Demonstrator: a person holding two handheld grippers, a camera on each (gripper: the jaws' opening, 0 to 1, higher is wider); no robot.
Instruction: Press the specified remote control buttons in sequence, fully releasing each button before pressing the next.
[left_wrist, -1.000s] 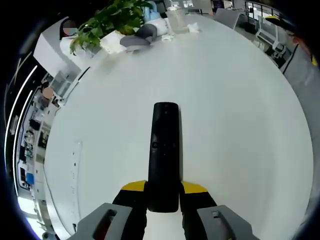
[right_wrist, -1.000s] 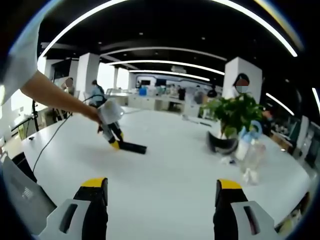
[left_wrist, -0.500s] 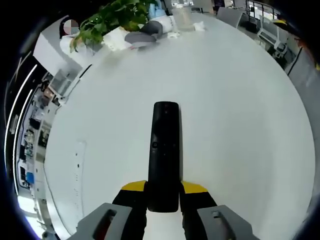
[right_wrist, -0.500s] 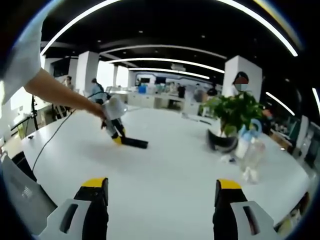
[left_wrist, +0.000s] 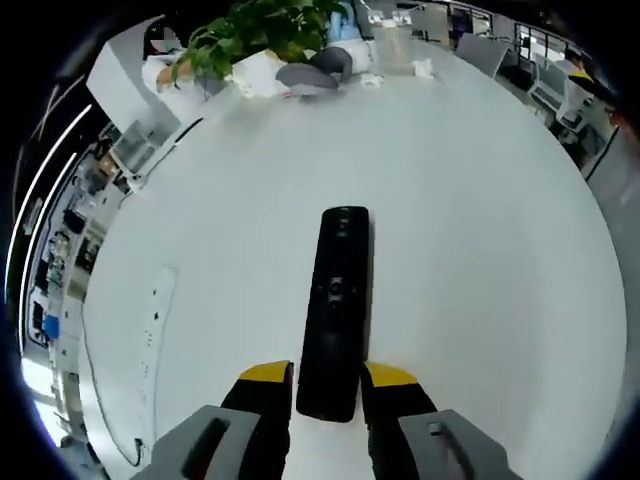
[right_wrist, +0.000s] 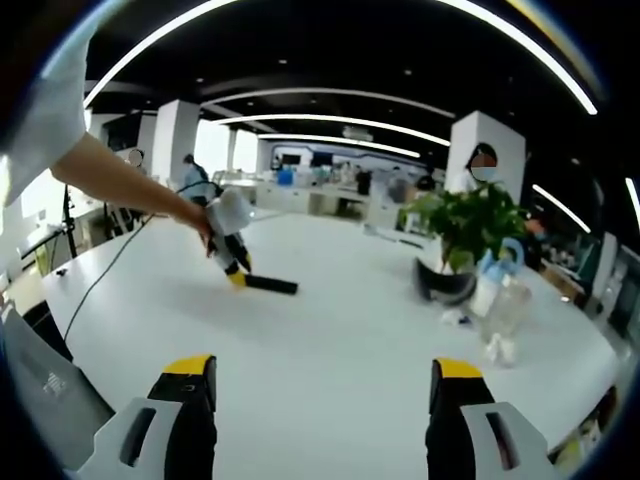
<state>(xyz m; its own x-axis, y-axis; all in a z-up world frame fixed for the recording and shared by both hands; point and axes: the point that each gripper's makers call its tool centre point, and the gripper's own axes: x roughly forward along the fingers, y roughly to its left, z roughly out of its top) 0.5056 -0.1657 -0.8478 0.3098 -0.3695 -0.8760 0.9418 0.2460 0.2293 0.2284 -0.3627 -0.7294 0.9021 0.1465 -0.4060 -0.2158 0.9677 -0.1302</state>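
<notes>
Nothing in these two views tells me a button has been pressed yet, so I judge the whole sequence is still ahead of me; what looks done is the steadying of the remote.

Largest first: the white table (left_wrist: 480, 250) runs wide and bare around the work, with a plant (right_wrist: 470, 225) and some bottles at its far edge. On it lies the remote (left_wrist: 337, 310), a long, slim black bar with its button face up, a round pad near mid-length and small keys toward the far end, too small for me to read.

My left gripper (left_wrist: 328, 378) has its yellow-tipped jaws drawn in against the remote's near end, one on each side, holding it down on the table. In the right gripper view I see the same grip from afar.

My right gripper (right_wrist: 312, 385) hangs well apart from the remote, jaws wide and empty. It would need to travel over before any pressing begins.
</notes>
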